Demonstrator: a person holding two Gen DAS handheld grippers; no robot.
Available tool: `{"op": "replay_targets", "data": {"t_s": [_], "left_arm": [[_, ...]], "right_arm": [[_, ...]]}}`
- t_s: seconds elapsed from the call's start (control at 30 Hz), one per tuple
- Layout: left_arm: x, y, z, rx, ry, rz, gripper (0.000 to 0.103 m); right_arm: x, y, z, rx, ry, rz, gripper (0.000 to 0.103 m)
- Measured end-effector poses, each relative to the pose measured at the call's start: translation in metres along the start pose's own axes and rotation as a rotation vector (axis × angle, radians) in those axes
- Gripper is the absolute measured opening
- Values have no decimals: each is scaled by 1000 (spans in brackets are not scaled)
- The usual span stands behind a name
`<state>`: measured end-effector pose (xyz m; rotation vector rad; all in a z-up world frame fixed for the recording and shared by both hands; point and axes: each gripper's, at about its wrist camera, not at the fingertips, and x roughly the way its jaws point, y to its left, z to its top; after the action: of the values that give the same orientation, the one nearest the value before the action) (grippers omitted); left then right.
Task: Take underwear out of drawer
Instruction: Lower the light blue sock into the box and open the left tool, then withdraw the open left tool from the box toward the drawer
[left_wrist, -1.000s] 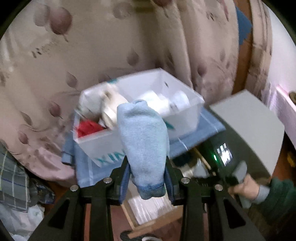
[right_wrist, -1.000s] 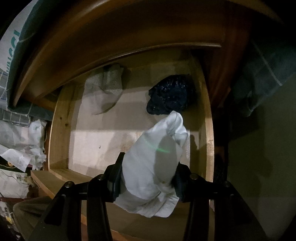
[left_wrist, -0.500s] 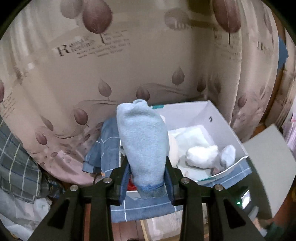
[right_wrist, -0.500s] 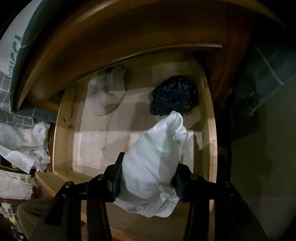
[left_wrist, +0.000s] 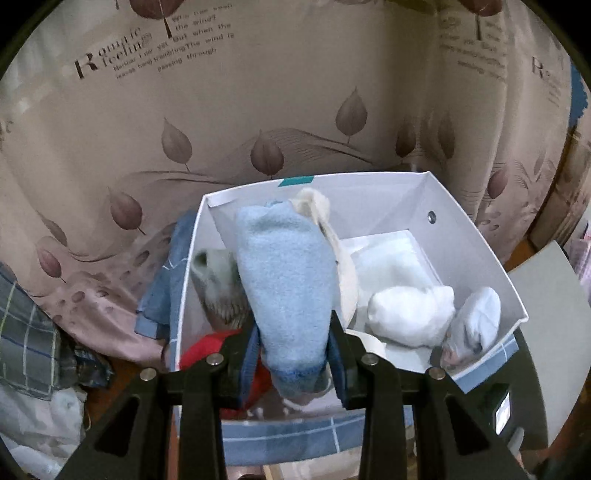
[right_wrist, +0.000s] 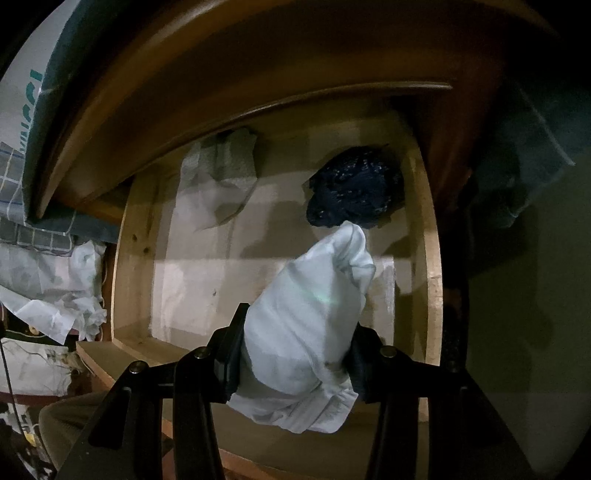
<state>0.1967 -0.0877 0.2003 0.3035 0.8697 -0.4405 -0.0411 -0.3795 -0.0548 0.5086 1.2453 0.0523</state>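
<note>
Left claw (left_wrist: 293, 354) grips blue roll (left_wrist: 286, 280) above box (left_wrist: 476, 251); right claw (right_wrist: 295, 363) grips white underwear (right_wrist: 306, 321)

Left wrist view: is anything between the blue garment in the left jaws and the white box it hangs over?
Nothing visible blocks it. The blue garment is clamped in the left gripper directly above the open white box. The box has no lid on, and only loose clothes lie in it: white bundles to the right, a red piece below.
</note>
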Motion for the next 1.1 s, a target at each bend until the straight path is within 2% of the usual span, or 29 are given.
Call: {"op": "replay_targets", "data": {"t_s": [0.13, 0.23, 0.53, 0.73, 0.8, 0.87, 1.1], "left_arm": [[20, -5, -1, -16, 42, -21, 34], [35, -8, -5, -13, 82, -6, 34], [29, -2, -8, -22, 91, -2, 38], [10, -6, -9, 12, 32, 15, 42], [3, -6, -8, 7, 27, 7, 49], [-4, -8, -9, 12, 30, 10, 51], [-49, -10, -38, 15, -98, 40, 51]], "right_arm": [[2, 2, 0, -6, 4, -10, 44], [2, 1, 0, -4, 3, -14, 44], [2, 1, -1, -5, -8, -21, 44], [1, 1, 0, -13, -11, -33, 44], [-1, 1, 1, -14, -22, -35, 44], [-4, 1, 2, -19, -40, -37, 44], [-10, -3, 3, -7, -70, -21, 44]]}}
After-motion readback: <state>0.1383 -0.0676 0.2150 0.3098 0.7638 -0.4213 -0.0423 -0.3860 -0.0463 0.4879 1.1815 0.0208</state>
